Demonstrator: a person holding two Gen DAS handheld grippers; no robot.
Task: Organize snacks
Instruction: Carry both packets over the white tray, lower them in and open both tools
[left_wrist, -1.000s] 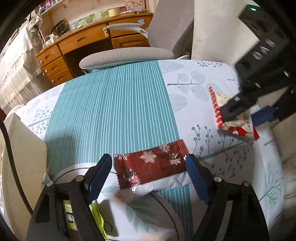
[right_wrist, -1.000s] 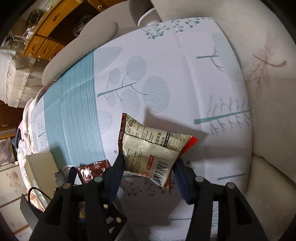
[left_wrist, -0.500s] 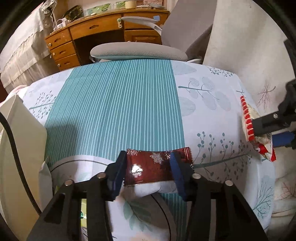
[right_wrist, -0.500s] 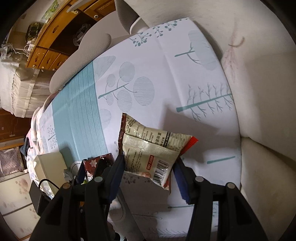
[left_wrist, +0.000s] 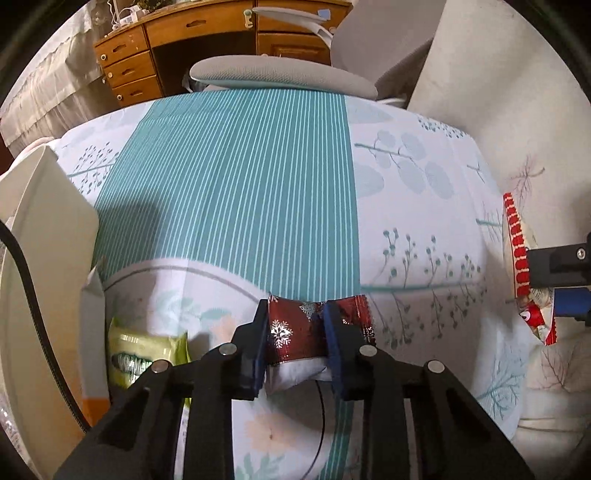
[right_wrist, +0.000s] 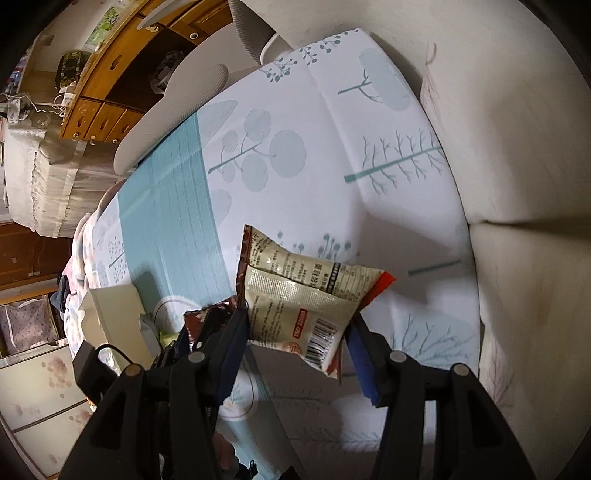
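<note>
Over the patterned cloth (left_wrist: 236, 192), the left gripper (left_wrist: 295, 325) has just been closing and now pinches a red snowflake packet (left_wrist: 291, 332) above a green packet (left_wrist: 144, 354); rightward, the right gripper (right_wrist: 299, 325) clamps a beige pouch (right_wrist: 303, 295) aloft.

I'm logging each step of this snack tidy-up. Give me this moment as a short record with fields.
left gripper: jaws just closing, pads now pressing the dark red snowflake packet
right gripper: clamped on the beige snack bag, held clear of the cloth
surface: teal-striped leaf-print cloth
nearby: green packet left of the left gripper, beside a white box
background: grey chair, wooden desk
</note>
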